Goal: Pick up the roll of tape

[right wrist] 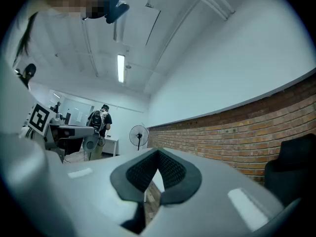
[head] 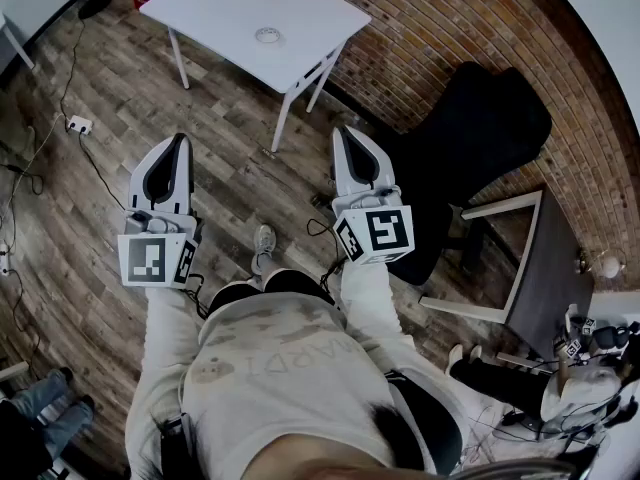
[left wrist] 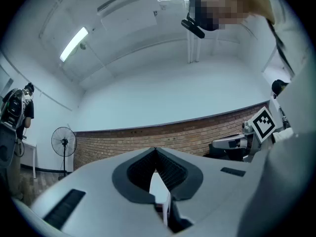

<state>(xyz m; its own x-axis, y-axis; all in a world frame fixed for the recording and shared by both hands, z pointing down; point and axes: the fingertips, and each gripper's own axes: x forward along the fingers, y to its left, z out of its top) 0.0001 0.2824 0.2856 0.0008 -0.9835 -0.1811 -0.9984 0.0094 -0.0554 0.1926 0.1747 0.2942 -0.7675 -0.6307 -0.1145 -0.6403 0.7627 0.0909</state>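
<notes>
Far ahead of left tongs (head: 180, 141) and right tongs (head: 346, 131) lies the roll of tape (head: 268, 36); both closed, empty.

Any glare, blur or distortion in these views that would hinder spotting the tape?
Head view: evenly lit, sharp, fisheye bows the brick wall; the tape on the white table is small but clear. Left gripper view: heavy fisheye, dark corners, a ceiling light blown out, left gripper soft up close. Right gripper view: same distortion, a strip light glaring; tape not visible.
</notes>
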